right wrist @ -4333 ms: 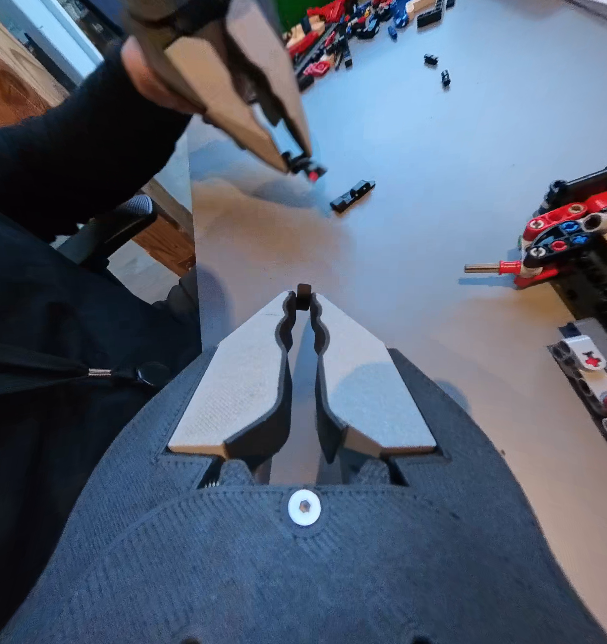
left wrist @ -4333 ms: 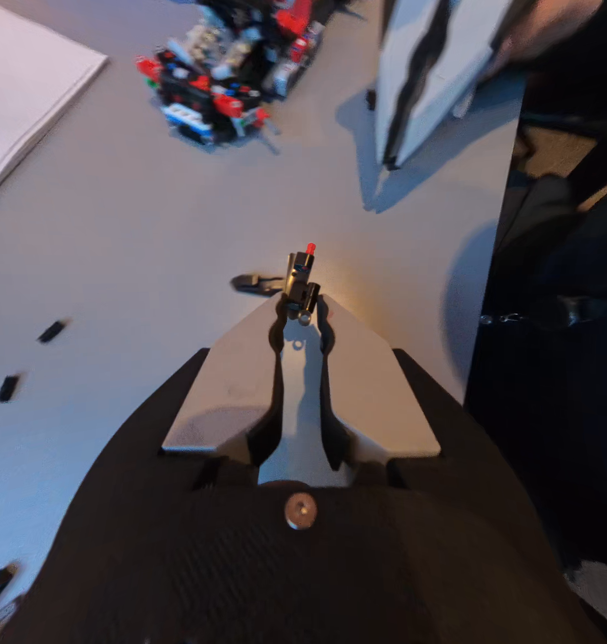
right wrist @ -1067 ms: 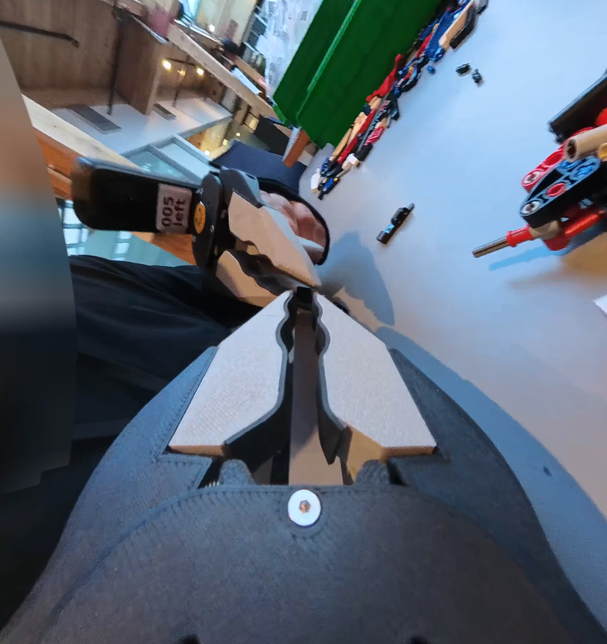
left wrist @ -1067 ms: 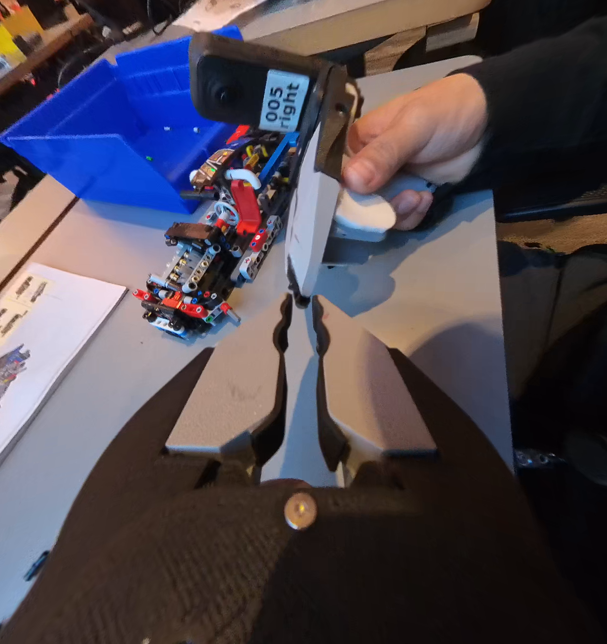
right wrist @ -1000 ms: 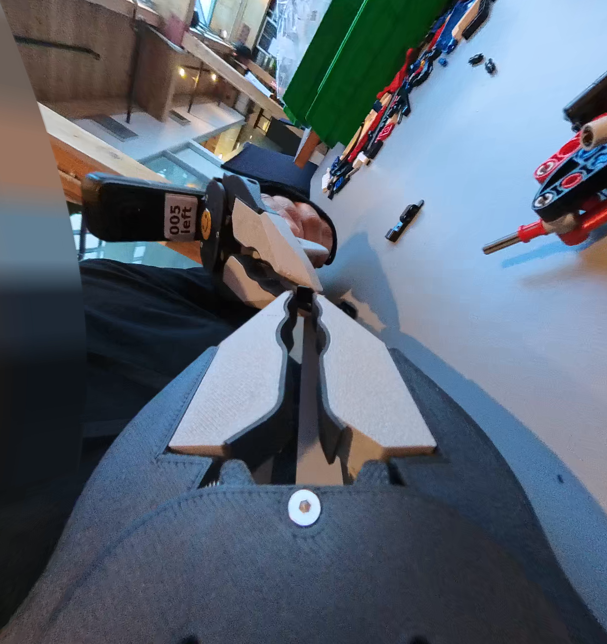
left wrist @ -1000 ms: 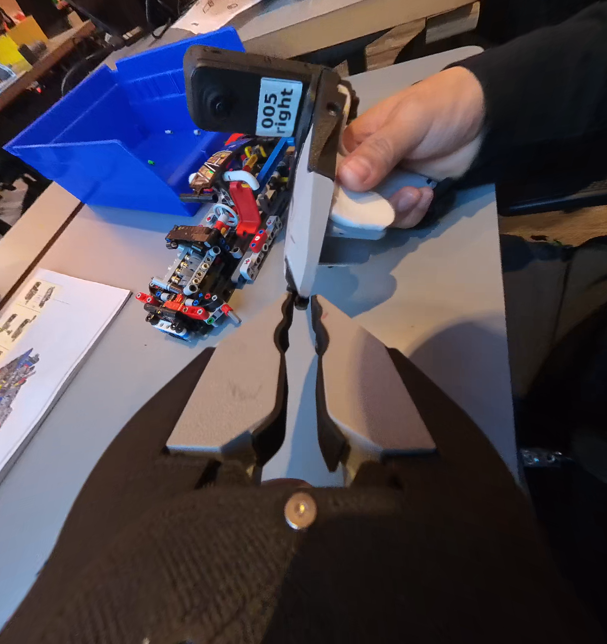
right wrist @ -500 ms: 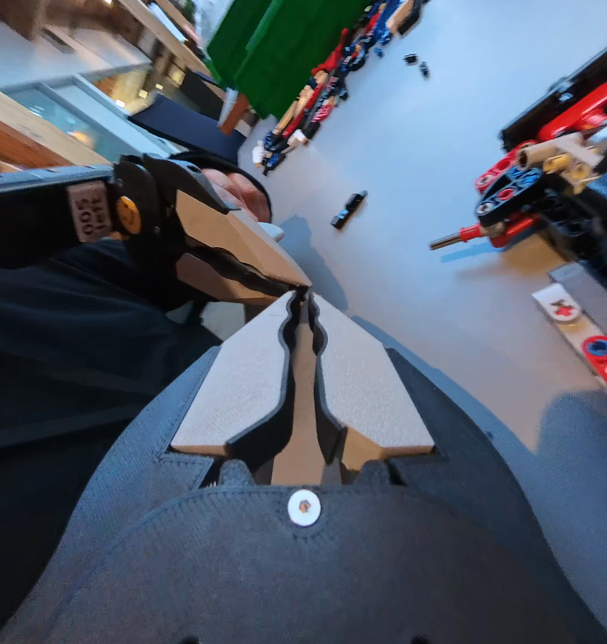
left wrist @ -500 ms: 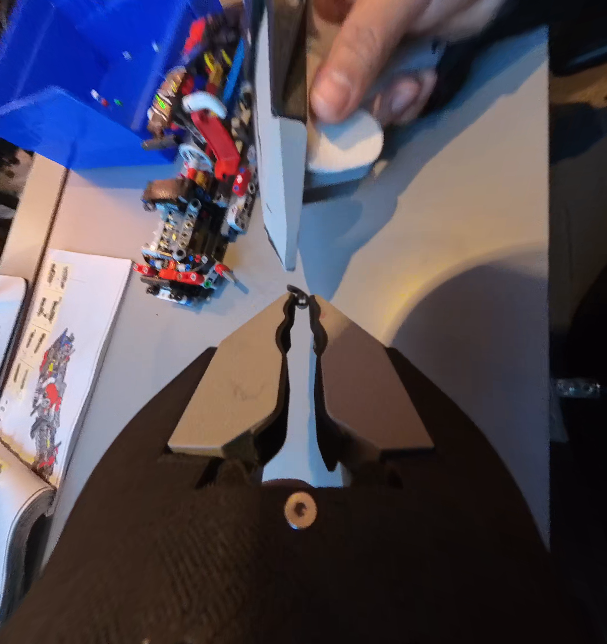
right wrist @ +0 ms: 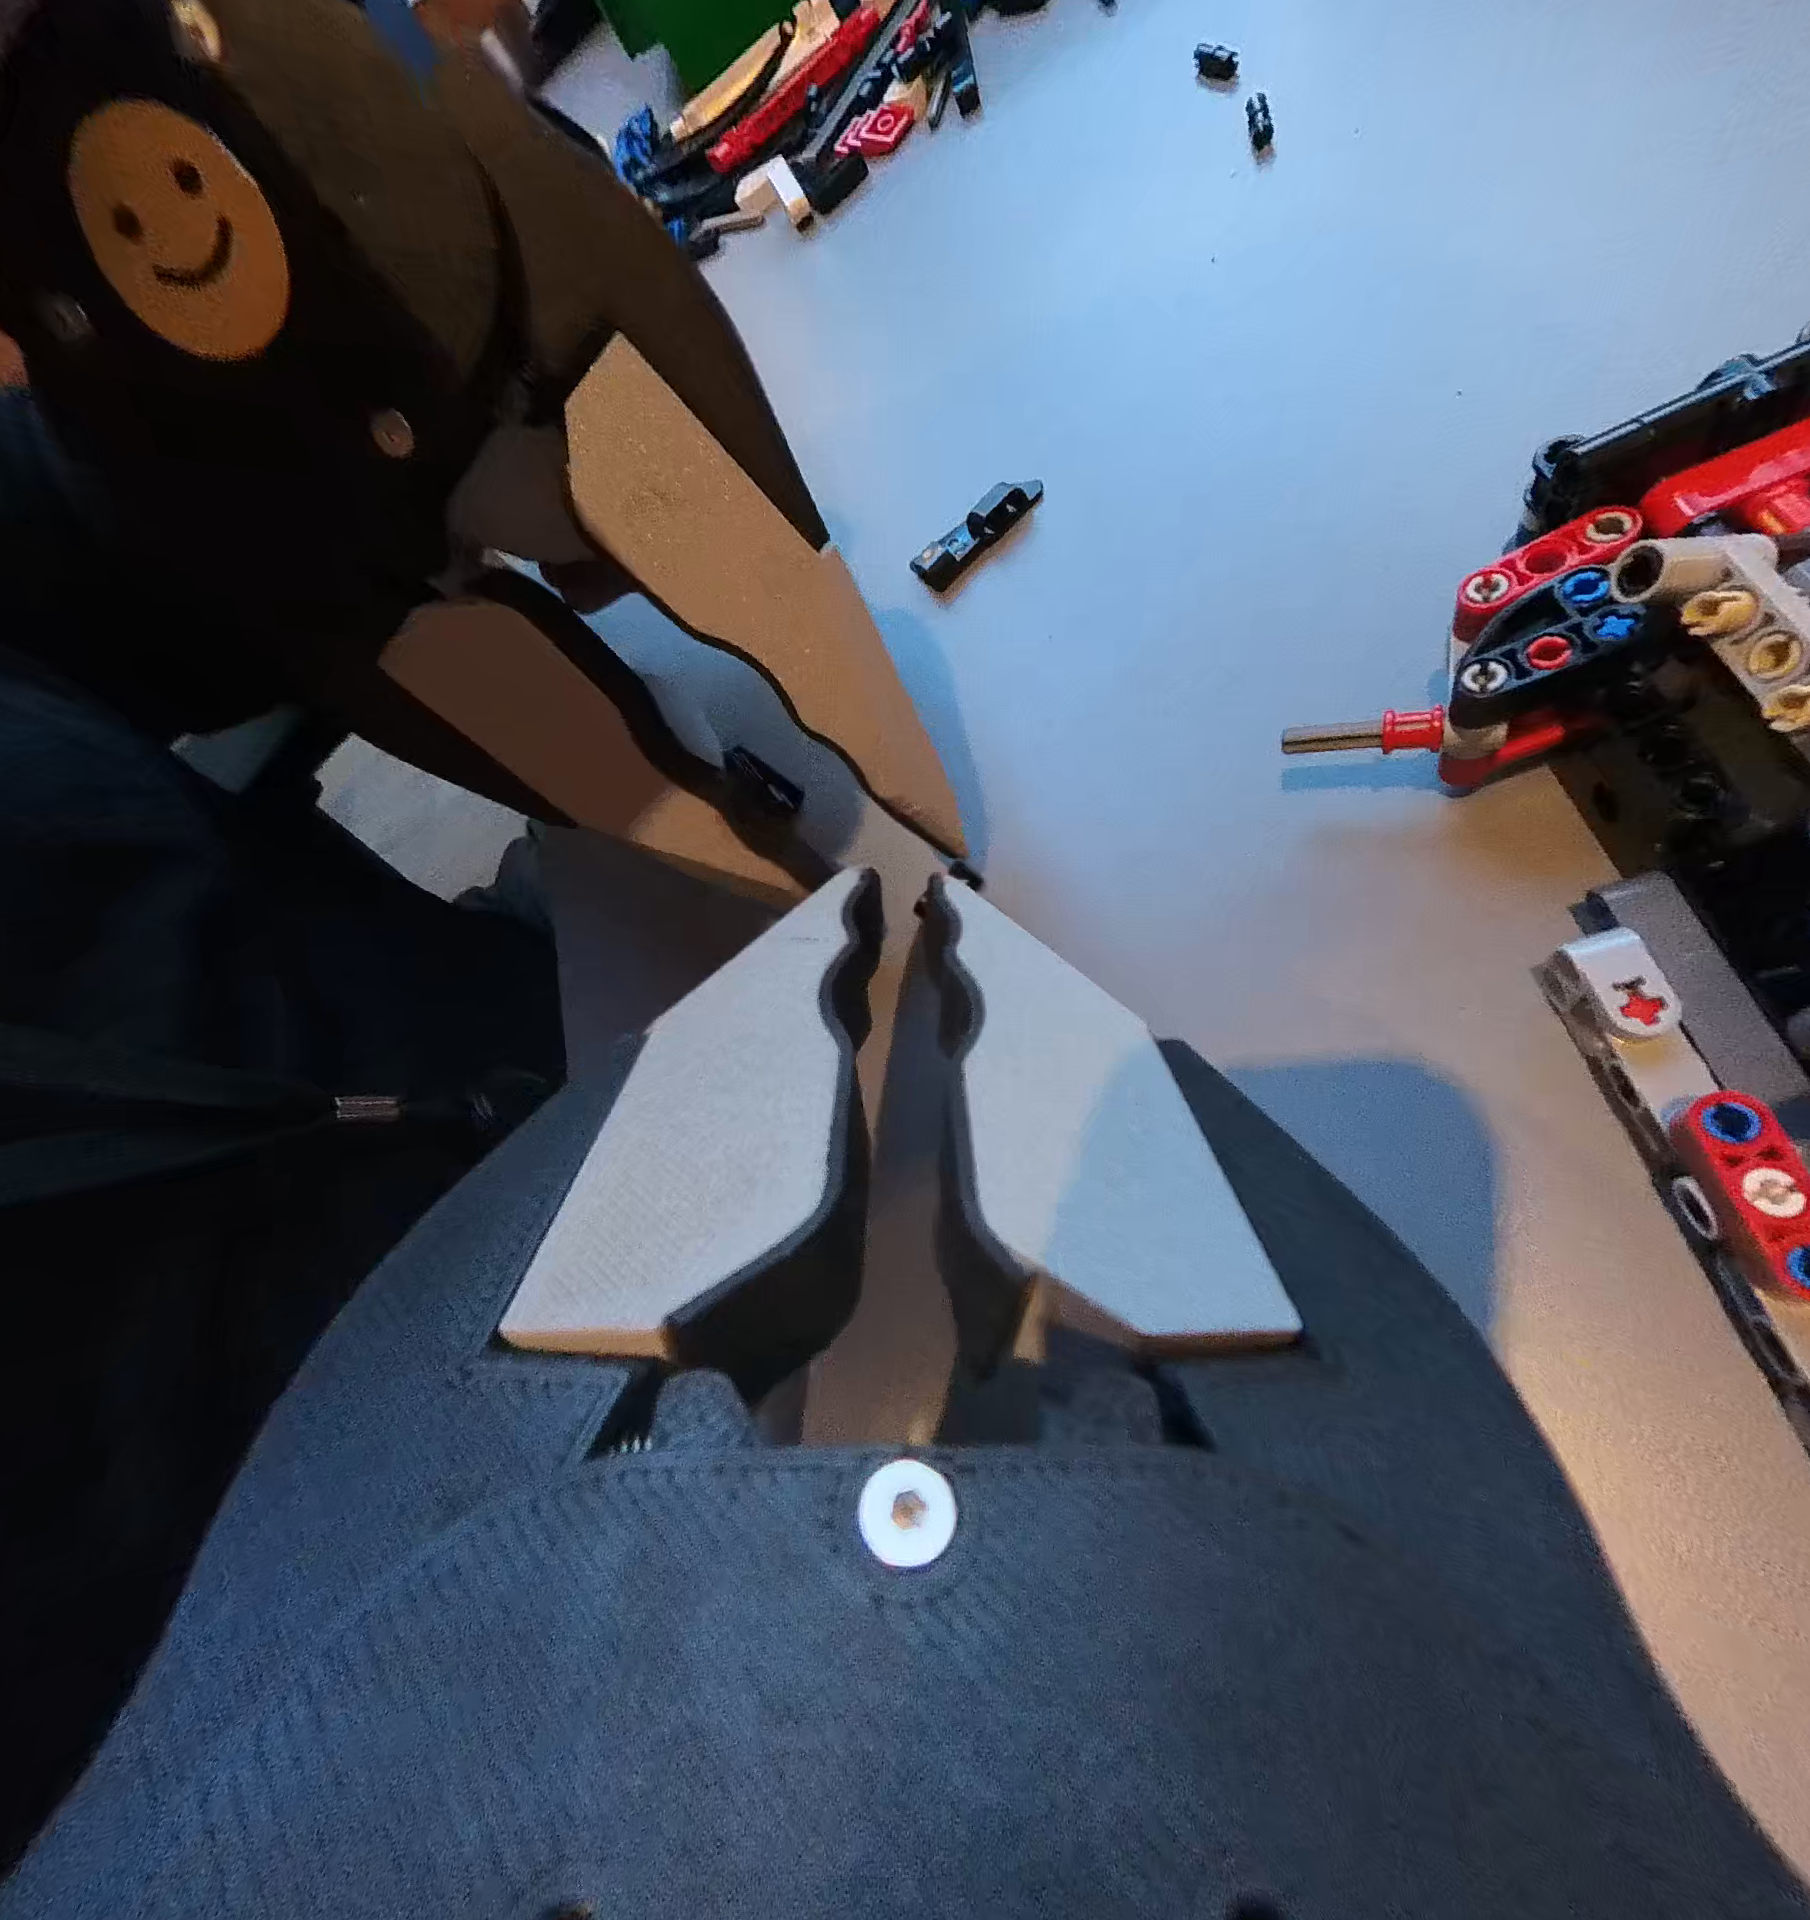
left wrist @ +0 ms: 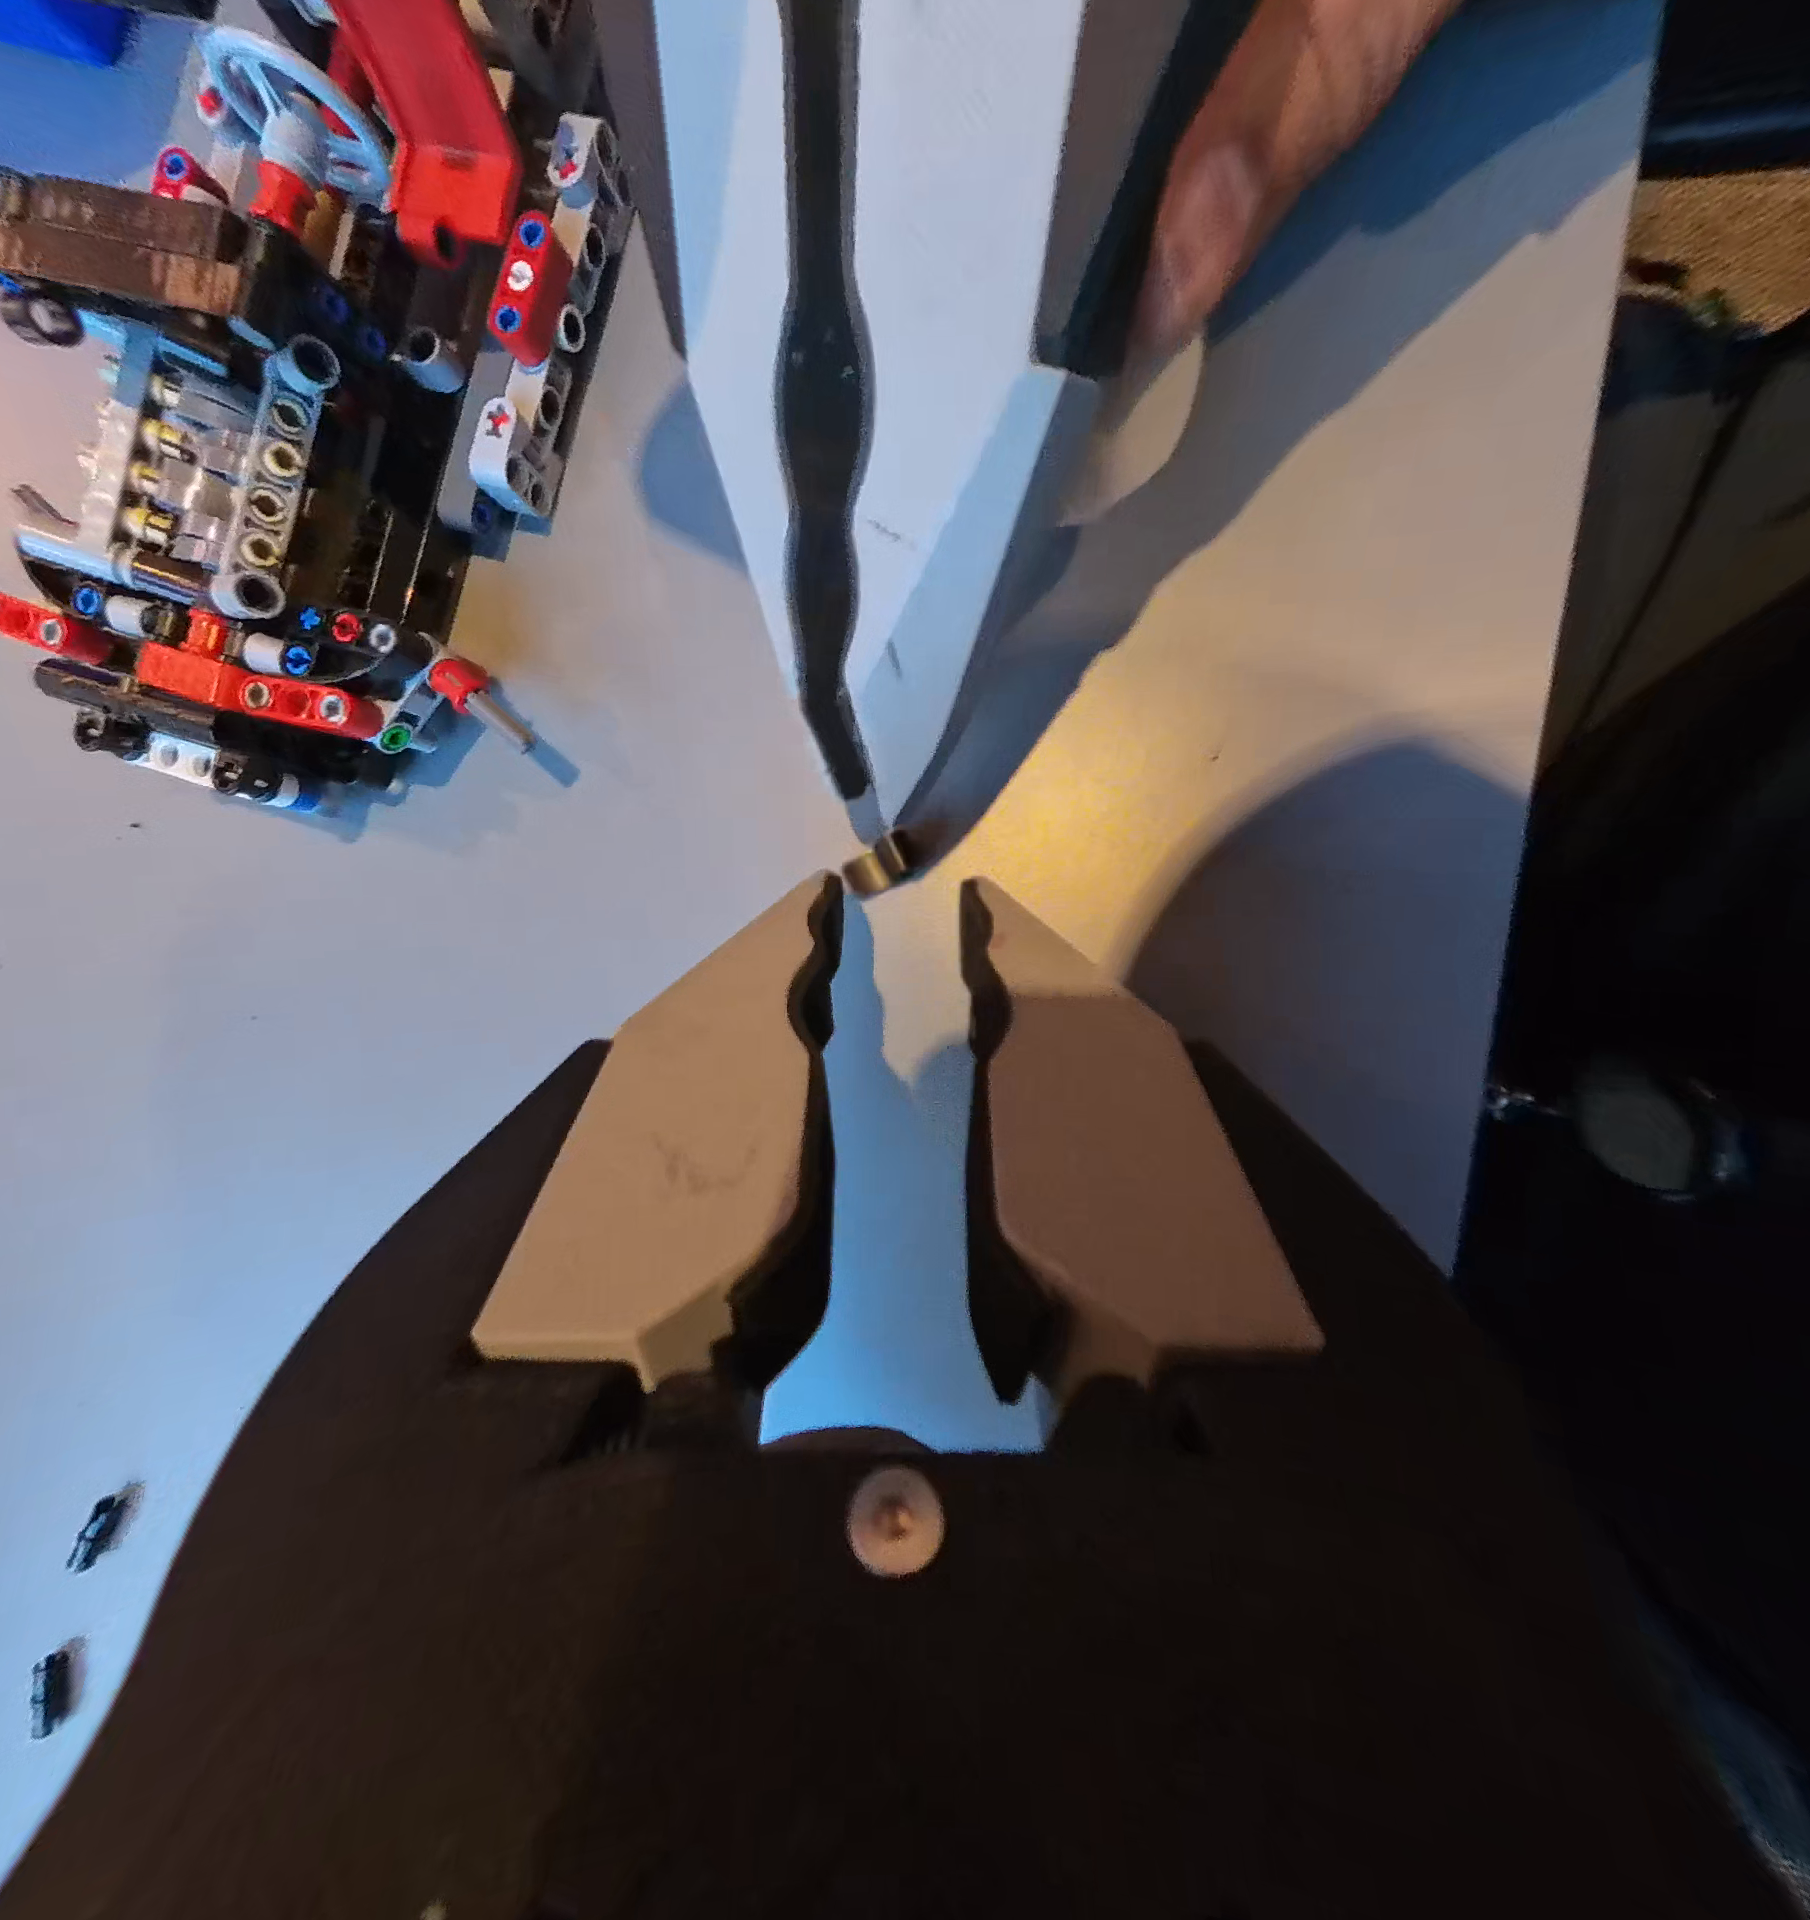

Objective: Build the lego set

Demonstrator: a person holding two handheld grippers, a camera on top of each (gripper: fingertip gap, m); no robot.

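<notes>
My left gripper (left wrist: pixel 901 899) is open and low over the grey table (left wrist: pixel 257 1039). A small dark round piece (left wrist: pixel 873 868) sits just past its left fingertip, not gripped by it. My right gripper (left wrist: pixel 865 816) comes down from above with its tips right at that piece. In the right wrist view my right gripper (right wrist: pixel 899 888) stands nearly shut with nothing visible between the tips. The small piece (right wrist: pixel 968 876) shows beside its right fingertip, at the left gripper's (right wrist: pixel 896 862) far fingertip. I cannot tell whether it is pinched. The half-built model (left wrist: pixel 257 468) lies to the left, and shows in the right wrist view (right wrist: pixel 1711 675).
A black beam (right wrist: pixel 974 535) lies on the table beyond the grippers, and another black piece (right wrist: pixel 766 779) lies under the left gripper. A pile of loose parts (right wrist: pixel 807 125) is at the far end. Small black pins (left wrist: pixel 101 1538) lie nearby. The table edge (left wrist: pixel 1503 1039) is close on the right. My two grippers' fingertips are within a few centimetres of each other.
The left gripper has opened; half a second ago it was shut on a small piece at its tips. Both grippers have tilted down and moved closer to the table.
</notes>
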